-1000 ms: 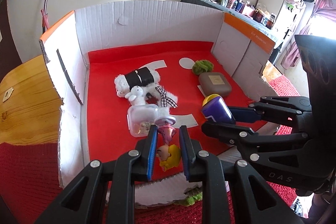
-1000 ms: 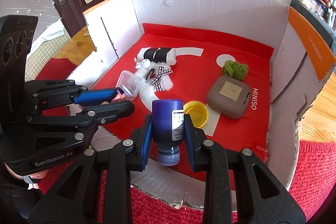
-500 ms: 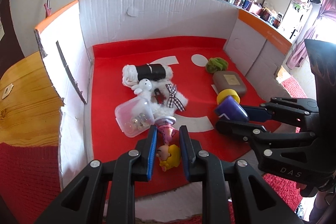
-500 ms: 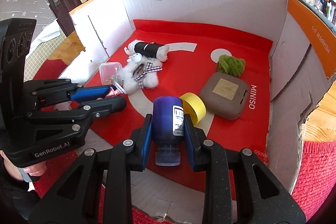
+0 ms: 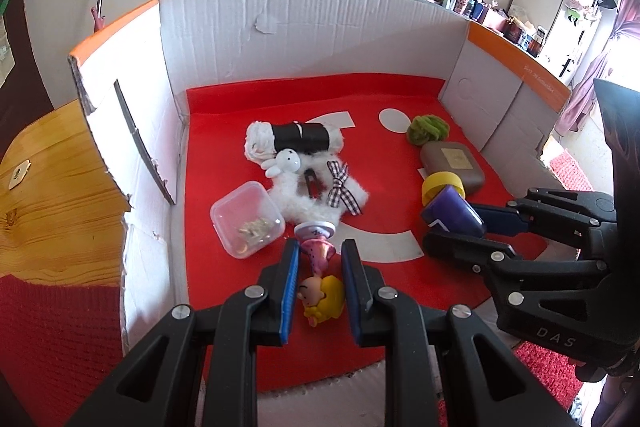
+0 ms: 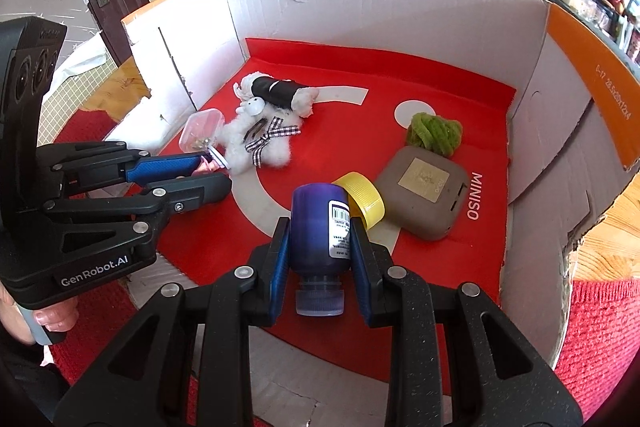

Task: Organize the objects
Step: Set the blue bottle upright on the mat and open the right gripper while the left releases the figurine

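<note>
Bottle of dark purple plastic with a white label (image 6: pixel 319 227) sits clamped between the blue pads of the right gripper (image 6: pixel 319 247), cap end toward the camera, above the near edge of the red-floored cardboard box (image 6: pixel 400 39). Just beyond it lies a yellow cap (image 6: pixel 366 201) against a flat grey-brown case (image 6: pixel 424 203). To the left, the left gripper (image 5: pixel 319 287) is closed on a small pink-and-yellow cartoon figurine (image 5: pixel 320 283), near a clear plastic container (image 5: pixel 246 221) and a white plush toy (image 5: pixel 304 183).

Both wrist views look steeply down, close, sharing the cardboard box (image 5: pixel 312 39) floor
</note>
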### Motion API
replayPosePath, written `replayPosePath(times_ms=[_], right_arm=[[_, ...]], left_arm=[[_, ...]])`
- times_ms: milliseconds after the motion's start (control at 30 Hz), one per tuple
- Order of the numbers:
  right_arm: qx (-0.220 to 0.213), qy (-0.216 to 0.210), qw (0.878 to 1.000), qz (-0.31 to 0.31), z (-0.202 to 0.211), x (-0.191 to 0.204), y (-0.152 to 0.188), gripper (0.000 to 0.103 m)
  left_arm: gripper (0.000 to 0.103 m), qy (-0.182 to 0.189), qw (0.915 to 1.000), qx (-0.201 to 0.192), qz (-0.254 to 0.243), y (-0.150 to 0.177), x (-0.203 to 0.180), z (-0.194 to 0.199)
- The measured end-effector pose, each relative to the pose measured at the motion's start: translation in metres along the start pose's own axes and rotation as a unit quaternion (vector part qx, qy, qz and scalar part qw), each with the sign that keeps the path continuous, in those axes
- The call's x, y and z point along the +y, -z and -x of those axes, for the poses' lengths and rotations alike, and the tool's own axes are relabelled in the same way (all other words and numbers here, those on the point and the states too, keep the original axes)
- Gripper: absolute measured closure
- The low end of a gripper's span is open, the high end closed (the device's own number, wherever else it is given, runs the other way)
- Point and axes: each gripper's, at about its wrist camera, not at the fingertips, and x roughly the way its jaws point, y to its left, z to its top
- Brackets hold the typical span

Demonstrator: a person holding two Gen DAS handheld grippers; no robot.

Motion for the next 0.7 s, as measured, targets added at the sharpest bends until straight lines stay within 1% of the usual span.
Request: replayPosePath(times_ms=[467, 567, 700], right_arm=[[0.000, -0.011, 1.000, -0.011, 0.0018, -0.0050, 0.0009, 0.076], [-0.001, -0.011, 1.000, -0.009, 0.0030, -0.0034, 0.0014, 0.076], [-0.002, -0.014, 1.000, -0.010, 0.0043, -0.0033, 0.0024, 0.075]], left_arm=[[0.081, 0.006, 1.0000, -0.001, 0.005, -0.0020, 0.0044, -0.0011], [0.075, 0.011, 0.9999, -0.001, 0.006, -0.0021, 0.0053, -0.0006], [0.068, 0.007, 1.0000, -0.003, 0.002, -0.0016, 0.0029, 0.0002]])
